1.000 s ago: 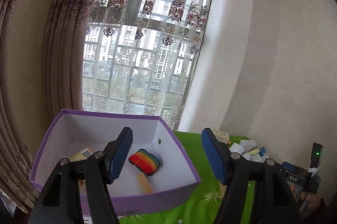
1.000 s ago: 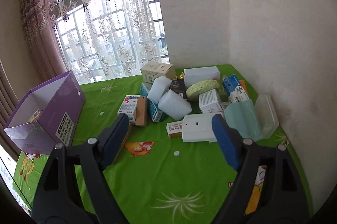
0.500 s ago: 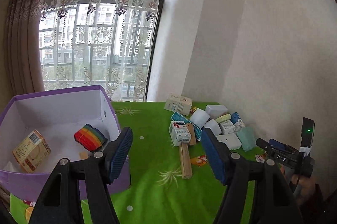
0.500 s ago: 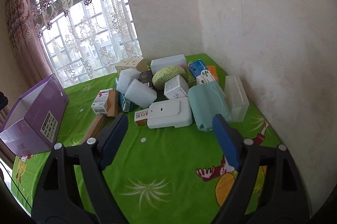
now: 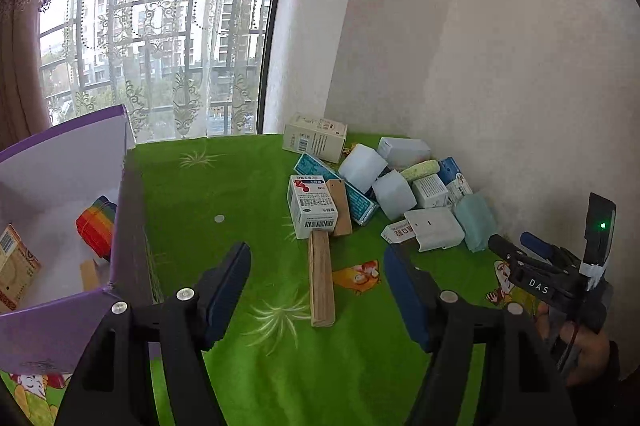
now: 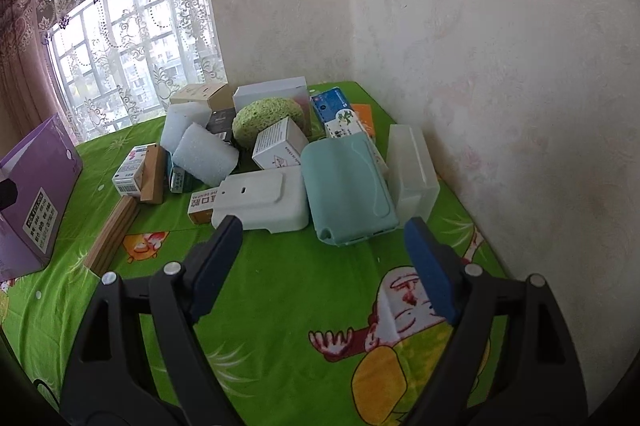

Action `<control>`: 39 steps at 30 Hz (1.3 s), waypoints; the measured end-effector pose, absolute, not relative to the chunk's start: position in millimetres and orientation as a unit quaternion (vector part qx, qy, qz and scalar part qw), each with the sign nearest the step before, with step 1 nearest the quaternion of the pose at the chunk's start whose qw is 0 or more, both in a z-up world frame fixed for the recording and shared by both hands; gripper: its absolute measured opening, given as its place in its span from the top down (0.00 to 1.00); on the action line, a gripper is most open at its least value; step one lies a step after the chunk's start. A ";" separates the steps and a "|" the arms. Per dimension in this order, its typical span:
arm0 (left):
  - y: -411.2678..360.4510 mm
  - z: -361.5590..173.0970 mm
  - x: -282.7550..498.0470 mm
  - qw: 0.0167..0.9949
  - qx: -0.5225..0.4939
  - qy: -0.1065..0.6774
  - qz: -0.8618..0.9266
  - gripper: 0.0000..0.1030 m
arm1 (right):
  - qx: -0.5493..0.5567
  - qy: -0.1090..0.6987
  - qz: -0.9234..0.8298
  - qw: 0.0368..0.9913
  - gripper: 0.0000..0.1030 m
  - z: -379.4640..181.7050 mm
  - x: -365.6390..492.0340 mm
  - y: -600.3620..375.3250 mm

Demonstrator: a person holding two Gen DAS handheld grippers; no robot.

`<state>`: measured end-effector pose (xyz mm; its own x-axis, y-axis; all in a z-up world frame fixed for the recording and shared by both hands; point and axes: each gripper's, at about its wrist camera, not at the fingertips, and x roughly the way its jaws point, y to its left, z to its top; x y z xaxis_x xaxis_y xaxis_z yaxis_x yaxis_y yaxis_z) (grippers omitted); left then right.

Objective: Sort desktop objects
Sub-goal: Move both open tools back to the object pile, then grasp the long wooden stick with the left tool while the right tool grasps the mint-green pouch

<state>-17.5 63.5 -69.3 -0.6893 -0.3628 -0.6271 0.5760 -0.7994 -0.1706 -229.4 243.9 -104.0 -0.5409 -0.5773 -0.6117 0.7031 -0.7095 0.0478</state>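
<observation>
A heap of small boxes and foam blocks lies in the table's far corner by the wall. My left gripper (image 5: 316, 262) is open and empty, hovering over a long wooden block (image 5: 321, 280) that lies ahead of a red-and-white medicine box (image 5: 312, 205). My right gripper (image 6: 320, 238) is open and empty, just short of a teal case (image 6: 346, 183) and a white plastic device (image 6: 262, 201). The purple box (image 5: 120, 226) at the left holds a rainbow-coloured block (image 5: 96, 224) and a tan carton (image 5: 14, 262).
Green printed cloth (image 6: 288, 290) covers the table. A clear plastic container (image 6: 410, 167) stands against the right wall. A green sponge (image 6: 266, 113) and white foam blocks (image 6: 206, 153) sit in the heap. A hand (image 5: 584, 346) holds the other gripper at the left wrist view's right edge.
The left gripper swung right and down from over the purple box towards the heap and wooden block. The right gripper moved in closer to the teal case and white device.
</observation>
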 end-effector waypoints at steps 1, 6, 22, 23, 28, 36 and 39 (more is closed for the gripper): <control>65.3 -73.9 -22.5 0.259 0.304 0.177 -0.899 0.33 | 0.307 0.106 -0.872 0.366 0.18 -104.9 -231.2 243.0; 68.7 -97.8 -41.2 0.255 0.345 0.169 -0.887 0.34 | 0.311 0.114 -0.870 0.365 0.18 -109.5 -241.8 235.4; 55.2 -129.1 -63.7 0.249 0.390 0.180 -0.868 0.41 | 0.316 0.163 -0.862 0.362 0.18 -120.7 -267.9 211.1; 53.7 -130.7 -64.3 0.249 0.391 0.182 -0.867 0.41 | 0.318 0.172 -0.858 0.364 0.18 -121.8 -270.3 209.5; 48.8 -138.5 -68.3 0.247 0.401 0.185 -0.862 0.44 | 0.333 0.179 -0.847 0.374 0.18 -127.0 -282.4 209.1; 49.8 -153.3 -81.2 0.248 0.433 0.171 -0.850 0.48 | 0.341 0.170 -0.844 0.378 0.27 -131.5 -286.6 209.4; 53.4 -155.0 -84.8 0.259 0.442 0.149 -0.846 0.75 | 0.344 0.162 -0.837 0.393 0.38 -131.4 -284.7 209.9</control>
